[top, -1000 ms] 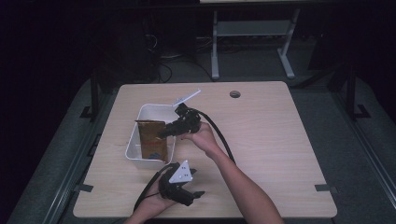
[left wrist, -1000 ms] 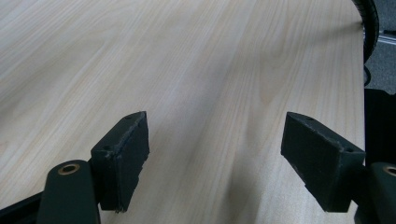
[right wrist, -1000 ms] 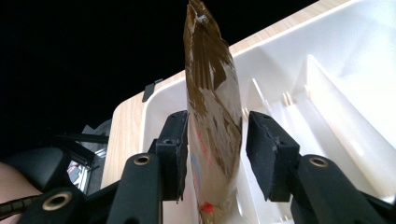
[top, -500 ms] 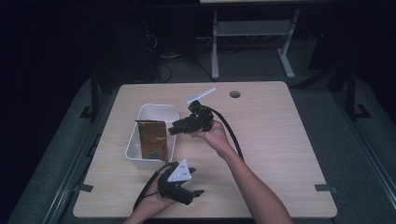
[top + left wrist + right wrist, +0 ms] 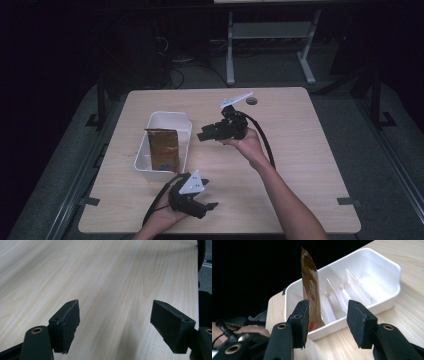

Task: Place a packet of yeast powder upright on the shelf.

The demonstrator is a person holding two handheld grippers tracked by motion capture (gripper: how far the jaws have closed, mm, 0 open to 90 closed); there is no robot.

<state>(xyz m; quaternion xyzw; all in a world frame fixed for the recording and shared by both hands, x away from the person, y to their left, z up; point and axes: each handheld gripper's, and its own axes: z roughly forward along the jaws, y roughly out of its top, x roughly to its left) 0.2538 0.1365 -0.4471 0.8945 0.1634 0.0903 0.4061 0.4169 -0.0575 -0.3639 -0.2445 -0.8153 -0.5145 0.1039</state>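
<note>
A white divided bin (image 5: pixel 170 120) (image 5: pixel 394 267) sits on the left part of the table. A brown foil pouch (image 5: pixel 162 150) (image 5: pixel 310 287) stands upright in its near compartment. My right gripper (image 5: pixel 205 135) (image 5: pixel 328 306) hovers just right of the bin and points at it. It is open, its jaws have just been opening, and nothing is between them. The pouch stands beyond its fingertips, untouched. My left gripper (image 5: pixel 210 194) (image 5: pixel 116 305) rests near the table's front edge. It is open over bare wood.
Thin white dividers (image 5: pixel 352 285) split the bin into slots. A round cable hole (image 5: pixel 251 101) lies at the table's far edge. A metal shelf frame (image 5: pixel 270 35) stands behind the table. Bare wood (image 5: pixel 310 150) spreads to the right.
My right gripper has drawn back to the right from the bin and risen a little, its jaws spreading. The pouch stays standing in the bin. The left gripper has not moved.
</note>
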